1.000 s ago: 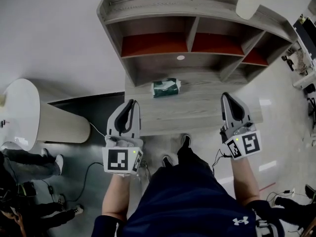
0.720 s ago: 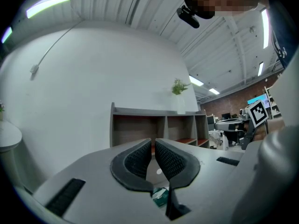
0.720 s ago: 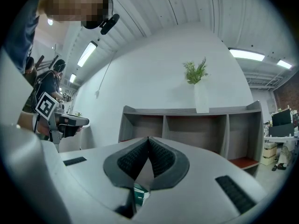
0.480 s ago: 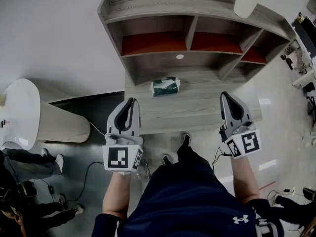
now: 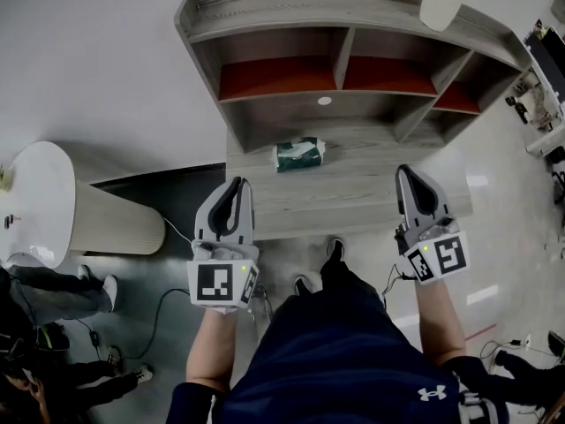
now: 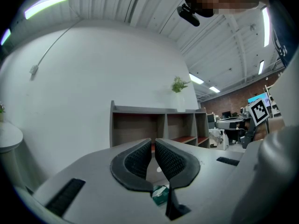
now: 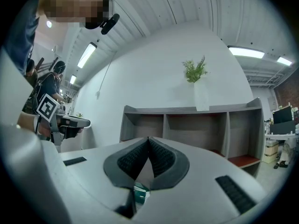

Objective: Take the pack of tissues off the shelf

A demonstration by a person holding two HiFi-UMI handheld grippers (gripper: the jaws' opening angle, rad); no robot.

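On the lower ledge of the shelf point(image 5: 371, 193) sat the pack of tissues point(image 5: 297, 155), ahead of the left gripper point(image 5: 235, 184) and right gripper point(image 5: 408, 173), both pinched closed, nothing in them.

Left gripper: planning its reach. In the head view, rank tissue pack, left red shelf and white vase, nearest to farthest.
From the left gripper:
1. Tissue pack, just ahead on the desk.
2. Left red shelf, behind it.
3. White vase, top right.
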